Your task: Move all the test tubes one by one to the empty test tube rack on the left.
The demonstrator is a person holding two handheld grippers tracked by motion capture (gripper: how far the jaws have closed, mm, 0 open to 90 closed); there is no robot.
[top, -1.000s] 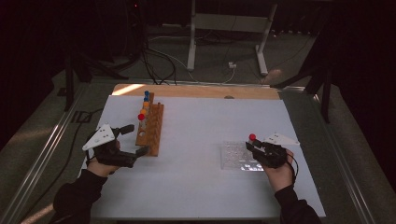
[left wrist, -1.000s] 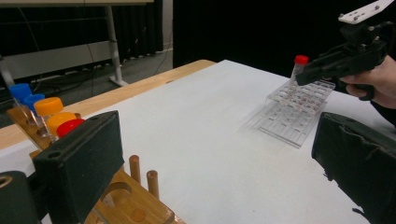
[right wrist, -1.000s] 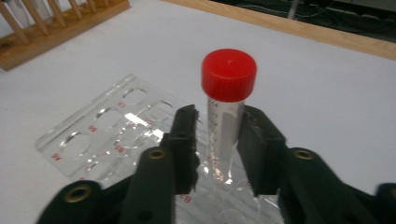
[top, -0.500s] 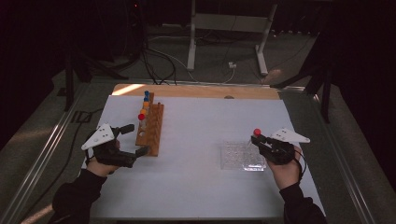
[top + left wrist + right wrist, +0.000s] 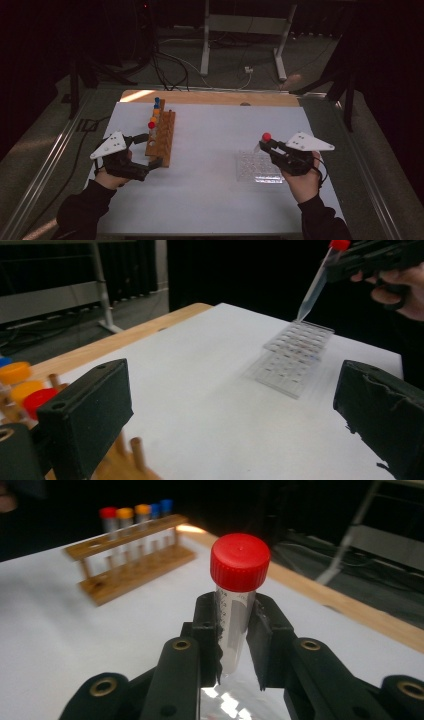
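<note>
The red-capped tube [image 5: 235,610] is standing roughly upright, clear-walled with printed graduations, its pointed tip hanging just above the clear well plate [image 5: 257,167]; it is being pinched below the cap between two black pads; it is probably empty, though glare is hiding the tip.

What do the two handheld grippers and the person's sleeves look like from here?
Both the left gripper and the right gripper are black, each topped by a grey three-cornered plate. Their jaws are black, blocky pads; brass-ringed holes dot the right gripper's linkages. A cable trails by the right wrist. The sleeves are dark.
</note>
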